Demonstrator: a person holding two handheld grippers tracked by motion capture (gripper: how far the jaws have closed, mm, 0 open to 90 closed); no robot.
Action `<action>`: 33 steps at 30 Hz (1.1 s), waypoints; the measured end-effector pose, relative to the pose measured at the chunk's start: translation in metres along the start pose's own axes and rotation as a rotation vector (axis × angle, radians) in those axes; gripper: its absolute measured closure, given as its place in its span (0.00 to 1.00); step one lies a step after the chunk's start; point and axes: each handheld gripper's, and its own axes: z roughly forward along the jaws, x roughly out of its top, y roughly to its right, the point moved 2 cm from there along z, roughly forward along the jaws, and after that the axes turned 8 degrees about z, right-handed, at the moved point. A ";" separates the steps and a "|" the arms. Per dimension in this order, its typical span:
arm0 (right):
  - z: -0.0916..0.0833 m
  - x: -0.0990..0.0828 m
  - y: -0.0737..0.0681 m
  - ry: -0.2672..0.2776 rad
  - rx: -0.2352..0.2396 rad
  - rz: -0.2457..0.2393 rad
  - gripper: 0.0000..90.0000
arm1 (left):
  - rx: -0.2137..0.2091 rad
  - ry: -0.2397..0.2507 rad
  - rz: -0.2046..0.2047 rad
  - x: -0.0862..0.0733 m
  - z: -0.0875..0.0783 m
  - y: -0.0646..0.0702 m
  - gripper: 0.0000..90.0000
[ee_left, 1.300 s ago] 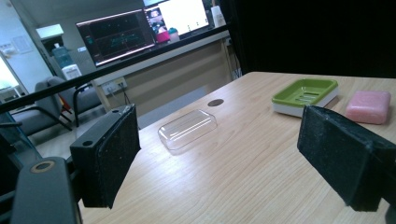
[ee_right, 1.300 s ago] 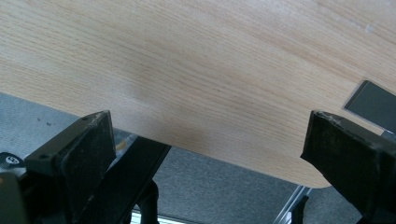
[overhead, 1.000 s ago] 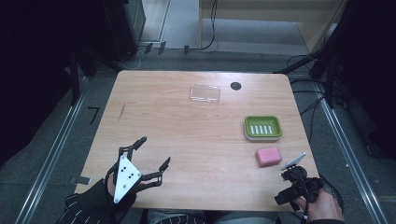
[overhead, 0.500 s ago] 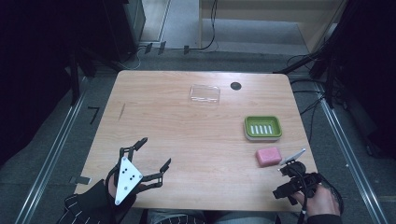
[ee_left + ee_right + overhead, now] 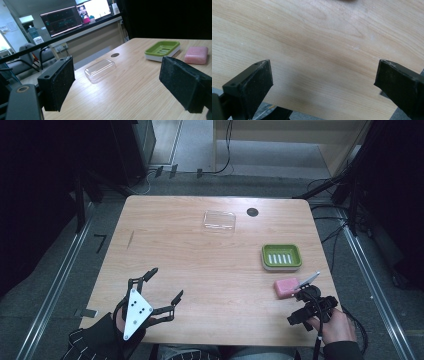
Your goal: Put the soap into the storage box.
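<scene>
Near the pink soap (image 5: 286, 287), right tongs (image 5: 322, 82) have just been opening — wide, empty; left tongs (image 5: 165, 287) too.

Most of the wooden table (image 5: 190, 265) lies bare, giving wide passage through the centre and left of the frame. Obstacles cluster right of centre: a pink soap bar (image 5: 286, 287) at lower right, a green soap dish (image 5: 282, 256) just above it, and a clear plastic lid (image 5: 219, 220) toward the upper middle.

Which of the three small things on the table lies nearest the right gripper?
The pink rectangular soap bar, just beside the right gripper; the green soap dish and the clear plastic lid lie farther off.
</scene>
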 end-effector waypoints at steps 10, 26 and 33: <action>-0.005 0.019 -0.006 0.029 -0.011 -0.014 0.02 | 0.002 0.001 -0.002 0.000 0.000 0.000 0.15; -0.009 0.046 -0.014 0.055 -0.010 -0.049 0.01 | -0.006 -0.008 0.014 0.000 0.001 0.001 0.15; -0.009 0.053 -0.011 0.052 0.001 -0.038 0.01 | -0.003 -0.004 0.009 0.000 0.000 0.000 0.15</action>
